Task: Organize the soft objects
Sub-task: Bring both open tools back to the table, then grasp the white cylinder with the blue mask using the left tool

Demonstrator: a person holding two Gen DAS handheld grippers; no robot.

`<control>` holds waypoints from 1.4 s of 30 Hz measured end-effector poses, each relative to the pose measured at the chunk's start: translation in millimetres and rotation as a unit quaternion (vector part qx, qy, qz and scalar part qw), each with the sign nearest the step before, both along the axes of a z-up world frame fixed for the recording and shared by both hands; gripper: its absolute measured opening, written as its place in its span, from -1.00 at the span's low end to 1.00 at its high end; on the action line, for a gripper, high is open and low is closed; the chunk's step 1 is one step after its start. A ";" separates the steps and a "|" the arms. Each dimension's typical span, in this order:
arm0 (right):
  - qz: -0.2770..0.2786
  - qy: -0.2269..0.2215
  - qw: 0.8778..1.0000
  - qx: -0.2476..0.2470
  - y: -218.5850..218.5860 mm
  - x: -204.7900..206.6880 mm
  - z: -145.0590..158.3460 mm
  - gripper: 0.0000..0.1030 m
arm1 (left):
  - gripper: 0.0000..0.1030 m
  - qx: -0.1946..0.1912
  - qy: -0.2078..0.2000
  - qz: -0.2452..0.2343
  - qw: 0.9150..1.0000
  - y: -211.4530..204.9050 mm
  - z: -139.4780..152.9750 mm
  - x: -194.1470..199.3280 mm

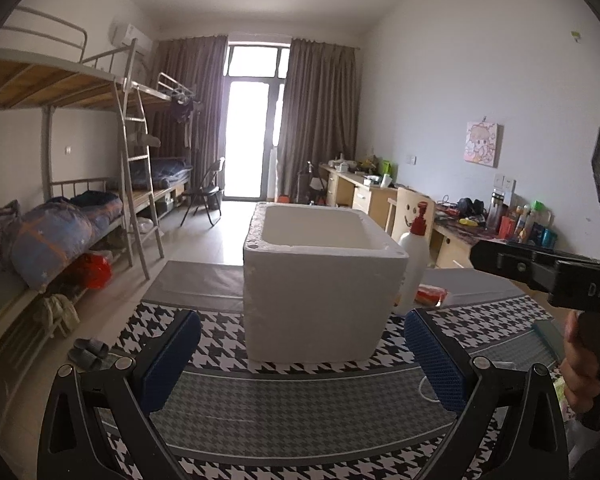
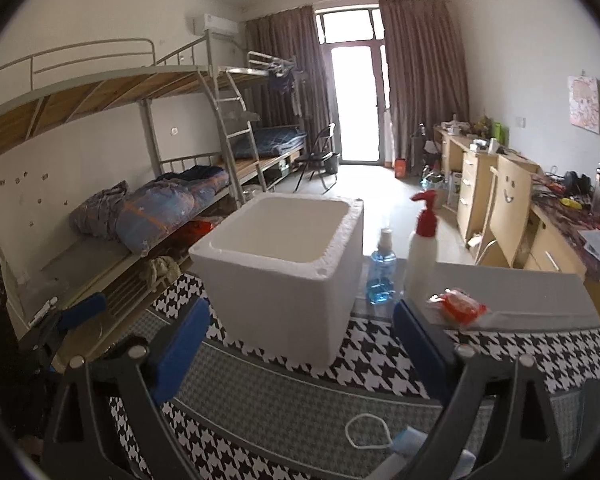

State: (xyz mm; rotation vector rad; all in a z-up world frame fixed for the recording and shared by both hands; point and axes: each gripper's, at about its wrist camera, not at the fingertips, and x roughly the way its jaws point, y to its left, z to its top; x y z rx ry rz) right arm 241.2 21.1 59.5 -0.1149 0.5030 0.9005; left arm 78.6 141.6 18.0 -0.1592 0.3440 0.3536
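My right gripper wide, empty — lined up on foam box | left gripper wide too — face mask waits below.

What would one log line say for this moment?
left gripper: open, empty | right gripper: open, empty | white foam box: on houndstooth cloth, looks empty

Houndstooth table; foam box; bottles
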 end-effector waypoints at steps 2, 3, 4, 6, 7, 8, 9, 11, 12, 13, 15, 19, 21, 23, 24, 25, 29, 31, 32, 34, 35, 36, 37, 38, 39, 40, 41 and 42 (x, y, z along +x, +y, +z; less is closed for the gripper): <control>-0.008 -0.006 1.000 0.005 -9.4 -3.3 0.1 0.85 | 0.98 -0.002 -0.004 -0.006 1.000 -3.1 0.2 -2.8; -0.014 -0.007 1.000 0.009 -14.6 -5.7 -0.8 0.85 | 0.98 -0.003 -0.006 -0.011 1.000 -5.1 -0.3 -4.5; -0.018 -0.007 1.000 0.013 -21.0 -7.6 -2.1 0.85 | 0.98 -0.004 -0.008 -0.016 1.000 -7.6 -1.3 -6.1; -0.026 -0.013 0.999 0.022 -30.5 -13.7 -3.3 0.85 | 0.98 0.000 -0.008 -0.025 1.000 -15.4 -3.6 -6.7; -0.033 -0.021 0.999 0.024 -36.7 -18.0 -4.3 0.85 | 0.98 0.002 -0.007 -0.031 0.999 -20.0 -4.3 -5.2; -0.038 -0.024 0.999 0.028 -40.7 -20.2 -4.9 0.85 | 0.98 0.004 -0.005 -0.036 0.999 -23.9 -5.6 -4.6; -0.043 -0.026 0.998 0.035 -46.9 -23.6 -6.5 0.85 | 0.98 0.004 -0.004 -0.043 0.999 -27.9 -6.8 -3.5; -0.042 -0.023 0.998 0.040 -52.5 -27.3 -9.3 0.85 | 0.98 0.005 0.000 -0.059 0.998 -36.0 -9.4 -1.9; -0.045 -0.021 0.998 0.044 -56.3 -28.3 -11.1 0.85 | 0.98 0.004 0.000 -0.064 0.998 -38.8 -10.0 -1.3; -0.052 -0.023 0.997 0.047 -61.3 -30.4 -14.4 0.85 | 0.98 0.003 0.002 -0.069 0.998 -42.5 -11.2 0.5; -0.063 -0.029 0.997 0.046 -68.7 -33.3 -19.5 0.85 | 0.98 0.001 0.006 -0.073 0.997 -46.2 -13.9 1.9; -0.085 -0.035 0.994 0.053 -86.5 -36.6 -23.3 0.85 | 0.98 0.002 0.009 -0.084 0.996 -56.0 -16.5 6.4; -0.095 -0.036 0.993 0.056 -93.8 -37.6 -23.2 0.85 | 0.98 0.004 0.007 -0.091 0.996 -60.7 -18.0 6.9; -0.105 -0.040 0.992 0.058 -104.2 -39.1 -25.1 0.85 | 0.98 0.011 0.012 -0.096 0.995 -68.7 -21.8 8.4; -0.106 -0.039 0.992 0.059 -107.2 -39.3 -25.7 0.85 | 0.98 0.013 0.013 -0.099 0.995 -71.7 -23.2 8.6; -0.108 -0.037 0.992 0.060 -112.2 -40.2 -27.1 0.85 | 0.98 0.013 0.016 -0.104 0.994 -74.8 -25.0 9.2; -0.123 -0.040 0.990 0.058 -125.7 -44.0 -31.6 0.85 | 0.98 0.005 0.026 -0.116 0.993 -83.0 -30.6 12.2; -0.135 -0.041 0.988 0.054 -132.5 -45.4 -35.5 0.85 | 0.98 0.007 0.029 -0.127 0.992 -87.9 -32.7 13.6; -0.140 -0.040 0.988 0.053 -135.3 -45.4 -36.7 0.85 | 0.98 0.007 0.030 -0.129 0.991 -89.8 -33.5 13.7; -0.154 -0.036 0.986 0.052 -144.3 -43.9 -41.2 0.85 | 0.98 0.007 0.034 -0.135 0.990 -96.1 -36.1 15.4; -0.160 -0.034 0.985 0.052 -148.2 -43.5 -42.5 0.85 | 0.98 0.007 0.038 -0.136 0.990 -98.8 -37.4 17.8; -0.163 -0.033 0.985 0.051 -151.1 -42.9 -44.0 0.85 | 0.98 0.006 0.043 -0.138 0.990 -101.0 -39.1 19.3; -0.169 -0.033 0.984 0.048 -155.8 -43.6 -46.7 0.85 | 0.98 0.005 0.049 -0.143 0.989 -103.3 -41.0 21.4; -0.175 -0.034 0.983 0.046 -158.3 -44.1 -47.7 0.85 | 0.98 0.003 0.053 -0.146 0.988 -103.9 -42.8 21.4; -0.183 -0.036 0.982 0.043 -162.2 -45.2 -49.2 0.85 | 0.98 0.001 0.056 -0.149 0.987 -105.2 -44.2 22.4; -0.187 -0.037 0.981 0.041 -165.1 -46.4 -50.4 0.85 | 0.98 -0.001 0.059 -0.152 0.987 -105.2 -45.1 23.2; -0.189 -0.037 0.980 0.040 -167.6 -47.0 -51.3 0.85 | 0.98 -0.001 0.063 -0.155 0.986 -106.7 -46.5 24.8; -0.192 -0.037 0.980 0.038 -169.5 -47.2 -51.6 0.85 | 0.98 -0.002 0.067 -0.156 0.985 -108.2 -47.9 26.4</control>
